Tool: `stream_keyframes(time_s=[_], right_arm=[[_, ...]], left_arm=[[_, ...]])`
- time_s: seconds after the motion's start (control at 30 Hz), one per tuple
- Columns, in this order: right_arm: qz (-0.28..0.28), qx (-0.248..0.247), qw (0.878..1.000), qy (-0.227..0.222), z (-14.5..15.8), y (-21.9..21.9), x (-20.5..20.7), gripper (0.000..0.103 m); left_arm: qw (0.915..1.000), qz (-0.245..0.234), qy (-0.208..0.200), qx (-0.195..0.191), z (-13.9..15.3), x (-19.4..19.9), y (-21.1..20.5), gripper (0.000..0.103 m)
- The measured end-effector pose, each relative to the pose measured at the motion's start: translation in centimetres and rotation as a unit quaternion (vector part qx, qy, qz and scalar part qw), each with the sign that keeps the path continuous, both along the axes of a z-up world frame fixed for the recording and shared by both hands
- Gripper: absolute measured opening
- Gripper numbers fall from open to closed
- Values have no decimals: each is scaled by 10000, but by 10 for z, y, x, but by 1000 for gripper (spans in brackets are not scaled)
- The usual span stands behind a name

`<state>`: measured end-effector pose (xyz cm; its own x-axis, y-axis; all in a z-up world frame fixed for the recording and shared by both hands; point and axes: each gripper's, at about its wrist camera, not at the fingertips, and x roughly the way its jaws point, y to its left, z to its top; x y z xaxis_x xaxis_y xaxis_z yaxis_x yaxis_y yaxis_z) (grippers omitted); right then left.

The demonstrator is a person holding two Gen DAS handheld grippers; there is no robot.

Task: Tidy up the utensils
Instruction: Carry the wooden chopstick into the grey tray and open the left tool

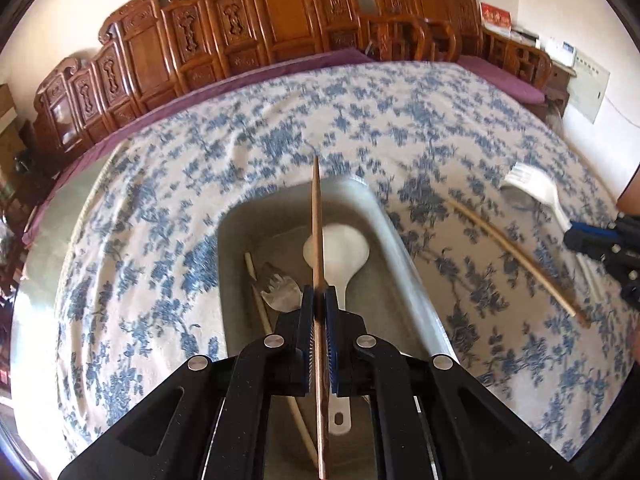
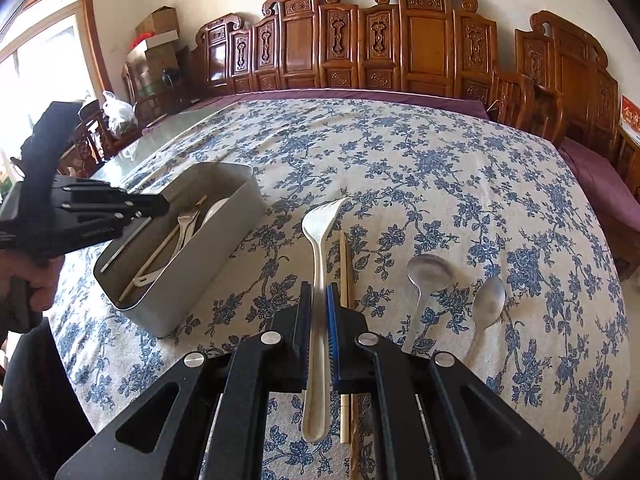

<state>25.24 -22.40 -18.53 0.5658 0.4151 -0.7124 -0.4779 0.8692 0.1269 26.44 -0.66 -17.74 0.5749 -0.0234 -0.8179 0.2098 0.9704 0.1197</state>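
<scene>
My left gripper [image 1: 319, 300] is shut on a brown wooden chopstick [image 1: 317, 216] and holds it over the grey utensil box [image 1: 384, 216]. The box holds a white plastic spoon [image 1: 340, 248], a metal fork [image 1: 280, 288] and a pale chopstick [image 1: 256, 284]. My right gripper [image 2: 319, 300] is shut on a white plastic fork [image 2: 320, 232], held above the tablecloth to the right of the box [image 2: 224, 216]. In the left wrist view the right gripper [image 1: 576, 236] and its fork [image 1: 536, 188] show at the far right.
A pale chopstick [image 2: 345, 268] lies on the cloth just right of my right gripper; it shows in the left wrist view [image 1: 516, 256] too. Two metal spoons [image 2: 428, 276] [image 2: 486, 304] lie further right. Carved wooden chairs [image 2: 360, 40] line the table's far side.
</scene>
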Motion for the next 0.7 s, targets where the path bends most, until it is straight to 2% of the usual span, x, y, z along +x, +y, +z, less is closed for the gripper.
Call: stream_keyframes(time_s=[0.1, 0.47, 0.67, 0.7], right_arm=[[-9, 6, 10000, -9, 0, 0, 1, 9], [2, -11, 10000, -12, -1, 2, 3, 9], [-1, -54, 10000, 17, -4, 5, 4, 9], [-4, -54, 10000, 25, -4, 5, 4, 9]], left_arm=[[9998, -99, 107, 120, -11, 2, -4, 5], [9991, -165, 383, -5, -28, 3, -4, 5], [9995, -52, 311, -97, -22, -1, 2, 6], [9995, -27, 276, -125, -19, -2, 3, 10]])
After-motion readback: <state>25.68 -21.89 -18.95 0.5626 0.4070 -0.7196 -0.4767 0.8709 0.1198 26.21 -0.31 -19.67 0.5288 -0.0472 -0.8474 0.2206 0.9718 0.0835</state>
